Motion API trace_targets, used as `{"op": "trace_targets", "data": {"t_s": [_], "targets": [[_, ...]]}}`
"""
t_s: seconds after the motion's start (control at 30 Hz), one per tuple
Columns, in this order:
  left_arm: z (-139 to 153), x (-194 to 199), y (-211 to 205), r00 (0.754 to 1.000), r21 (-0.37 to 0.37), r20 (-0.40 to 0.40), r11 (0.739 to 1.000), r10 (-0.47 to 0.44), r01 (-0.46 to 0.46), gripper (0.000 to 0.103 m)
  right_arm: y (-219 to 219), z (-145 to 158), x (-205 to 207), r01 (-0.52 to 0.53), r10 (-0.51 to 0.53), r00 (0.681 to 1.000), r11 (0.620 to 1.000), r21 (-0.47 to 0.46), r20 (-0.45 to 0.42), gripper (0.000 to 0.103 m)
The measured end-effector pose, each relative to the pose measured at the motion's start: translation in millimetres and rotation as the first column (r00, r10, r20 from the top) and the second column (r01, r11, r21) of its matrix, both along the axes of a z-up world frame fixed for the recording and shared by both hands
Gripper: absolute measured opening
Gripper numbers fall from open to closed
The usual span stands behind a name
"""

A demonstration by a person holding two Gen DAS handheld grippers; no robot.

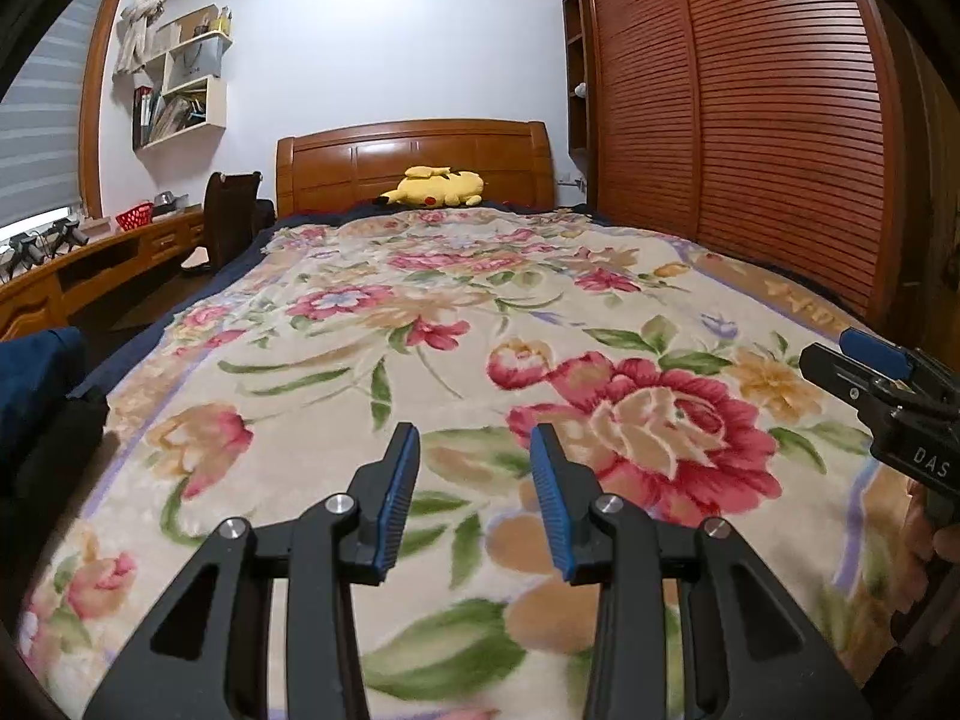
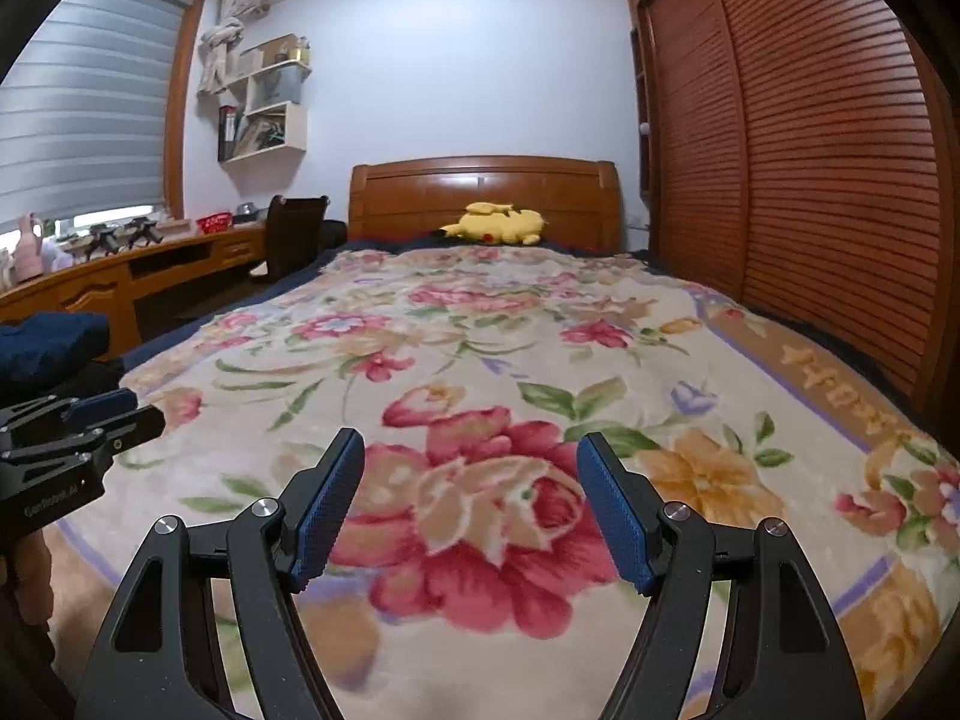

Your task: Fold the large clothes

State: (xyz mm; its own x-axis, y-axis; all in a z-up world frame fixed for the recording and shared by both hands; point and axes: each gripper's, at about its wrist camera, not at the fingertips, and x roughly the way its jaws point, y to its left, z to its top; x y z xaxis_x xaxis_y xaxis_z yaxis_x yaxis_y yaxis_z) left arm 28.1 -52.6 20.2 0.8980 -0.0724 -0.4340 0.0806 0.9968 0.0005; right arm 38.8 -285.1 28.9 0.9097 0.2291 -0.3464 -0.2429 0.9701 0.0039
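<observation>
floral blanket lies spread flat over the bed, reaching its foot edge. left gripper hovers above the foot end, jaws narrow, empty. right gripper alongside, jaws wide, empty. yellow plush toy at the headboard.

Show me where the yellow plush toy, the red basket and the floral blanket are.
yellow plush toy (image 1: pixel 441 186): left wrist view, middle of its body, by the headboard.
red basket (image 1: pixel 134 218): left wrist view, its front wall, on the desk.
floral blanket (image 2: pixel 498 516): right wrist view, big red flower, between the fingers.
</observation>
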Motion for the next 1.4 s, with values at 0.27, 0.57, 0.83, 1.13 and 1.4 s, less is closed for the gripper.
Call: {"op": "trace_targets", "data": {"t_s": [0.27, 0.57, 0.83, 1.13, 1.4], "targets": [[-13.9, 2.8, -3.6, 1.0, -0.014, -0.006, 0.999, 0.029, -0.029, 0.037, -4.1, -18.8, 7.0, -0.022, 0.022, 0.999, 1.0, -0.01, -0.036, 0.075], [-9.8, -4.0, 0.0, 0.999, -0.008, 0.02, 0.999, 0.039, -0.039, 0.037, -5.2, -19.5, 5.5, -0.015, 0.015, 0.999, 1.0, -0.003, -0.033, 0.075], [-8.3, -6.5, 0.9, 0.999, -0.009, 0.024, 0.999, 0.038, -0.038, 0.037, -5.6, -19.7, 5.4, -0.014, 0.014, 0.999, 1.0, -0.001, -0.032, 0.075], [-7.5, -8.2, 0.8, 0.999, -0.005, 0.028, 0.999, 0.039, -0.039, 0.037, -4.5, -18.0, 4.7, -0.009, 0.009, 1.0, 1.0, 0.001, -0.024, 0.075], [-6.0, -9.5, 0.5, 0.999, -0.003, 0.033, 0.999, 0.041, -0.041, 0.037, -3.7, -15.8, 4.3, -0.001, 0.001, 1.0, 1.0, 0.006, -0.017, 0.075]]}}
